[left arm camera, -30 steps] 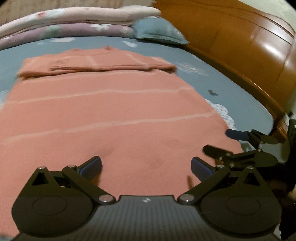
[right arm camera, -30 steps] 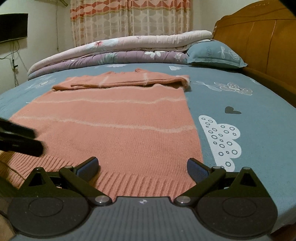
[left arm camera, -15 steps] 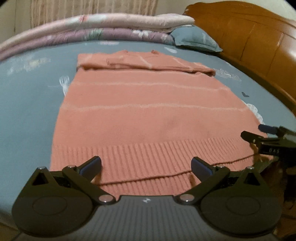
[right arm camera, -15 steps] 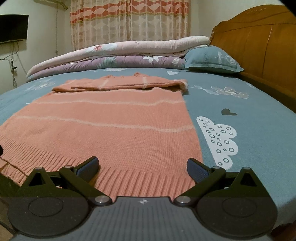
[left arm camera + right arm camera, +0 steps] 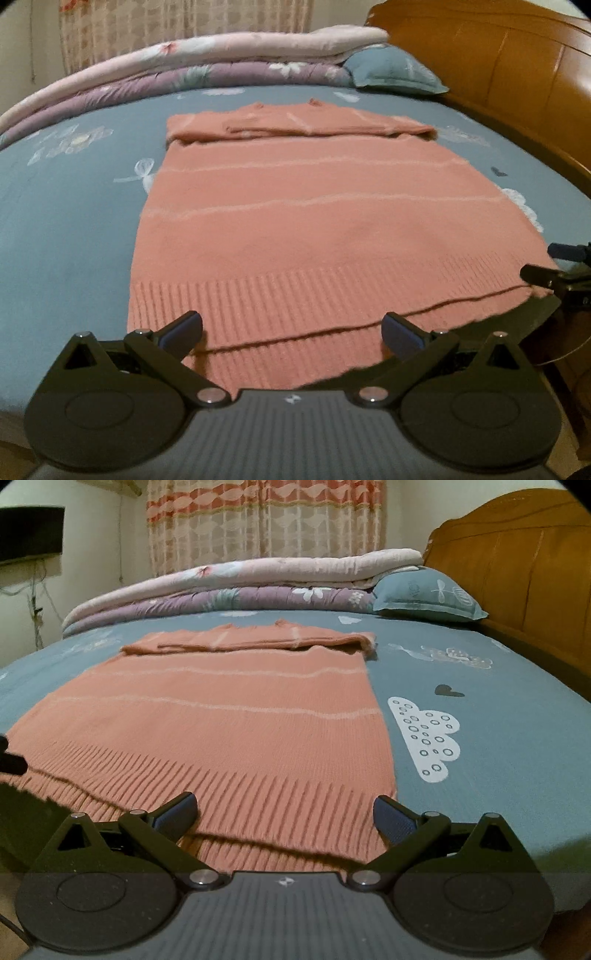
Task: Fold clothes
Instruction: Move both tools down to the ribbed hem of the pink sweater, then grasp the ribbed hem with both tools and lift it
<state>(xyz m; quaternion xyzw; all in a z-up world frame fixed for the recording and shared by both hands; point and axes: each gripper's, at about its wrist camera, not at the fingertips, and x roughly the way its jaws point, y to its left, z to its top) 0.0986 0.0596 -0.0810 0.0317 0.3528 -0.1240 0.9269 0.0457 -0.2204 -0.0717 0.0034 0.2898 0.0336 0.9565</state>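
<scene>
The salmon-pink knitted sweater with thin pale stripes [image 5: 325,221] is laid flat on the blue-grey patterned bed sheet [image 5: 66,221], w/ its ribbed hem [image 5: 236,794] at the near edge of the bed, slightly overhanging it, and the neck end toward the far edge, near the stacked pink and purple floral quilts [image 5: 236,587]. The sleeves appear to be already folded in across the chest, forming a thick band [image 5: 295,125] at the far end, presumably so that the body is left as a plain rectangle for the next fold. The long axis is thus run from near edge to far edge, approx. parallel to the brown wooden headboard [image 5: 517,572] along the right side; the hem is pointed at the cameras. The left gripper [image 5: 291,332] is held low at the hem w/ its jaws spread wide and nothing between them, set nearer the hem's left corner; the right gripper [image 5: 284,812] is likewise spread and empty, its right finger just beside the hem's right corner. The placement is judged to be prep for pinching both hem corners so the bottom can be lifted evenly and carried toward the neck. In the hem two layers are seen slightly offset, so both layers would need to be caught.
</scene>
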